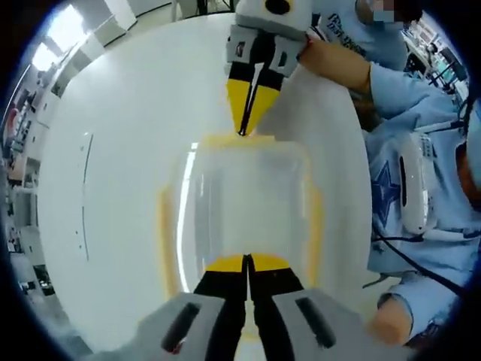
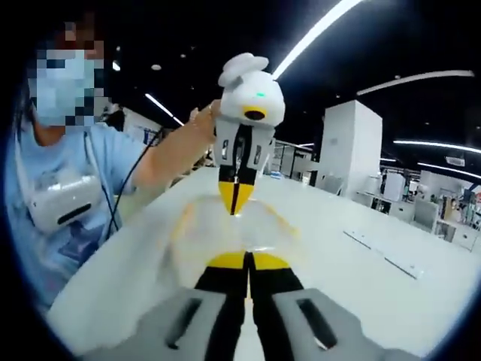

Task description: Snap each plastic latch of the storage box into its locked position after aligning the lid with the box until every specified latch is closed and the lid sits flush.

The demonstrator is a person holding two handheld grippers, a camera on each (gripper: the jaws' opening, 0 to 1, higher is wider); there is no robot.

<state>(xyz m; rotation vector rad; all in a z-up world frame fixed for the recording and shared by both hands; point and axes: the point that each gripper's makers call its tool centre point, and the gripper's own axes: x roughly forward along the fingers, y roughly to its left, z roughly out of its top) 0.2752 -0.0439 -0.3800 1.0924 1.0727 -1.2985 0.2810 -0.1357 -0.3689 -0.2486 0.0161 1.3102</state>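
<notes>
Both grippers, left gripper [image 1: 247, 263] and right gripper [image 1: 246, 124], jaws closed and empty, press opposite yellow latches of the storage box [image 1: 240, 218]; equal downward pressure should seat the clear lid [image 1: 248, 195] flush.

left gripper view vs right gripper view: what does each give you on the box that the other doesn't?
Left gripper view: looks down on the storage box, so the clear lid and its yellow rim appear as a full outline on the white table.

Right gripper view: low, along the table, with the box foreshortened; room beyond, ceiling lights, a white cabinet.

Both: left gripper and right gripper shut, tips at opposite ends of the box, each facing the other gripper ().
</notes>
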